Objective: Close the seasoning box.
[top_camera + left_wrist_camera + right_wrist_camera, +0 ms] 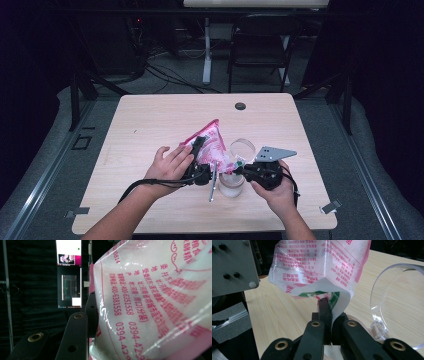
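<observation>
A pink-and-white plastic bag [214, 140] with red print hangs tilted over the table's middle. My left gripper [201, 146] is shut on its side; in the left gripper view the bag [150, 302] bulges against one black finger [91, 310] and hides the other. My right gripper [238, 168] is shut on the bag's lower white edge, and in the right gripper view its jaws [328, 306] pinch that flap below the bag [319, 262]. A clear glass jar [231, 186] stands under the bag's low corner, its round lid [242, 148] [397, 302] swung up.
A slim metal piece [213, 186] leans beside the jar. The wooden table [150, 125] has a dark cable hole [240, 106] near its far edge. A folding chair [260, 45] and a desk leg stand beyond. A lit screen [68, 277] shows far off.
</observation>
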`<move>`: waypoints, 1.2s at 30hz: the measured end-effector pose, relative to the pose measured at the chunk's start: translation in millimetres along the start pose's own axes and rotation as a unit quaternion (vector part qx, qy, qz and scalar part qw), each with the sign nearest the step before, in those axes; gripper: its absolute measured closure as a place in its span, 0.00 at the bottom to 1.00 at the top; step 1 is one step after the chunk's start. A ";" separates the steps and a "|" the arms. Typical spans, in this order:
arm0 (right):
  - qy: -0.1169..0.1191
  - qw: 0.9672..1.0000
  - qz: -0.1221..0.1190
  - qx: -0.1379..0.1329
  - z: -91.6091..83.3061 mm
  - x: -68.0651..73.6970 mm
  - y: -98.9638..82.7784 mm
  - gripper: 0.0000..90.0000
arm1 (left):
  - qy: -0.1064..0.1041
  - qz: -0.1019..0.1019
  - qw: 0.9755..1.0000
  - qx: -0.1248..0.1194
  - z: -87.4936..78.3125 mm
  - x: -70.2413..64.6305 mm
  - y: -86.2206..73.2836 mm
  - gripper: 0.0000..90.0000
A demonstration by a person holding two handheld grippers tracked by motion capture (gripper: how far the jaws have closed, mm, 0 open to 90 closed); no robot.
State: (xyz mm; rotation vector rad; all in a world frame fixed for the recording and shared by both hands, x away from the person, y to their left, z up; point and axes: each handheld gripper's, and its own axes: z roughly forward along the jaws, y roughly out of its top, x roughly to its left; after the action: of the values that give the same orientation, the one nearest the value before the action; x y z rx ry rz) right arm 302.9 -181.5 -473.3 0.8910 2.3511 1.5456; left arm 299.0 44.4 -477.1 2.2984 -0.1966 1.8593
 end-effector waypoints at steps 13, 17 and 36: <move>0.000 1.000 0.001 -0.001 0.0 -0.4 -0.4 1.00 | 0.002 0.001 1.000 -0.006 0.3 0.0 -0.3 0.73; -0.001 1.000 0.000 -0.002 -0.3 -0.8 -0.4 1.00 | 0.002 0.007 1.000 -0.002 -0.7 1.7 0.3 0.72; -0.002 1.000 0.003 -0.002 -1.2 -3.0 -1.2 1.00 | 0.002 0.005 1.000 -0.007 -0.8 1.2 1.2 0.73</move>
State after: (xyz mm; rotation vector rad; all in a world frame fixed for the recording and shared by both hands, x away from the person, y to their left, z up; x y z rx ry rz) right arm 304.2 -184.5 -474.4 0.8987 2.3445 1.5490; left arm 298.3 43.4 -475.7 2.2896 -0.2214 1.8605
